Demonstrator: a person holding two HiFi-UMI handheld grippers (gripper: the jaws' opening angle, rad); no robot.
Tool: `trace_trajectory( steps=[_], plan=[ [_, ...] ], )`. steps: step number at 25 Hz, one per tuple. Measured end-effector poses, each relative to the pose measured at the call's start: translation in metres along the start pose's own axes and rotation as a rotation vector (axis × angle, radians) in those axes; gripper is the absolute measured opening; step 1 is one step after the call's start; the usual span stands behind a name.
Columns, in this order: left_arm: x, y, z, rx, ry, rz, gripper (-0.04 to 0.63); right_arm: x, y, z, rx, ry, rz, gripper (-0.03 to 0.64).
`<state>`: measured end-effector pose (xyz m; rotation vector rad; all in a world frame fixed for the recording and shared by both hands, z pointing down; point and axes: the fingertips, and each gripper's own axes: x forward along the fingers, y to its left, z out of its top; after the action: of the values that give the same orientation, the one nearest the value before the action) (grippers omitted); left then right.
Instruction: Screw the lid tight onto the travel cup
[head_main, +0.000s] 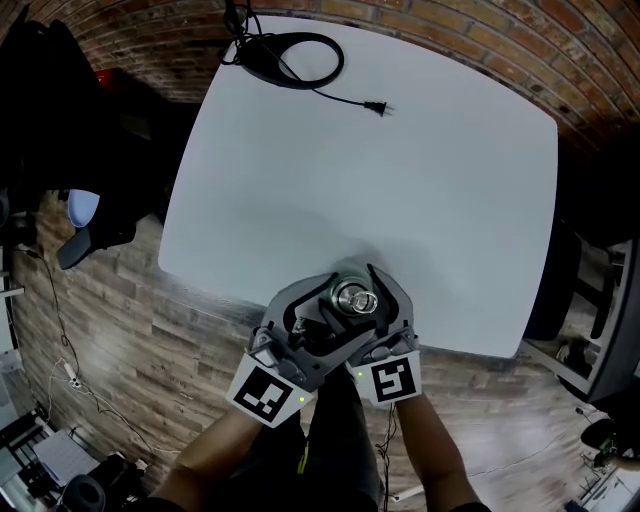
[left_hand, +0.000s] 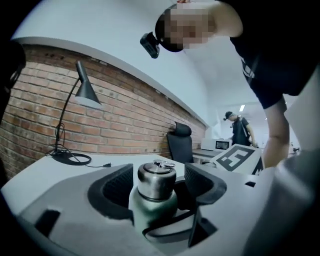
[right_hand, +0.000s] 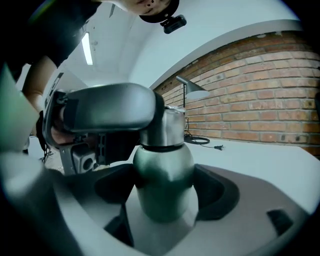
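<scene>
Brushed, shiny steel lid (left_hand: 156, 181) between my matt grey plastic jaws, dark finely ribbed pads (left_hand: 116, 187), satin green metal body of my travel cup (right_hand: 162, 185), smooth matt white table (head_main: 400, 200), rough brick wall (left_hand: 120, 127), wood-grain plank floor (head_main: 120, 330)

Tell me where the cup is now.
Head view, bottom centre: the cup is at the table's near edge, between the jaws of left gripper and right gripper.

The travel cup (head_main: 352, 298) body lies mostly hidden, apparently under the jaws.
</scene>
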<state>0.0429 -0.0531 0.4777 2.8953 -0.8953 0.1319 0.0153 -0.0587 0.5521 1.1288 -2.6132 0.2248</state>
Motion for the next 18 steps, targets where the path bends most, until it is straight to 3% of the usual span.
trace_trajectory(
  steps=[3, 5, 9, 11, 18],
  plan=[
    [0.006, 0.002, -0.003, 0.036, 0.001, 0.080, 0.310, 0.000, 0.000, 0.000, -0.003, -0.006, 0.000, 0.350],
    [0.008, 0.004, -0.005, 0.042, 0.004, 0.120, 0.270, -0.001, -0.001, -0.001, 0.003, -0.005, -0.002, 0.350],
    [0.009, 0.004, -0.004, 0.063, 0.003, 0.119, 0.256, -0.001, 0.000, -0.001, 0.013, -0.002, -0.004, 0.348],
    [0.009, 0.002, -0.003, 0.075, -0.007, 0.061, 0.255, -0.001, 0.000, -0.002, 0.013, -0.003, -0.005, 0.348],
    [0.013, -0.008, -0.003, 0.140, -0.022, -0.263, 0.256, -0.001, -0.002, -0.002, 0.028, -0.012, -0.006, 0.350]
  ],
)
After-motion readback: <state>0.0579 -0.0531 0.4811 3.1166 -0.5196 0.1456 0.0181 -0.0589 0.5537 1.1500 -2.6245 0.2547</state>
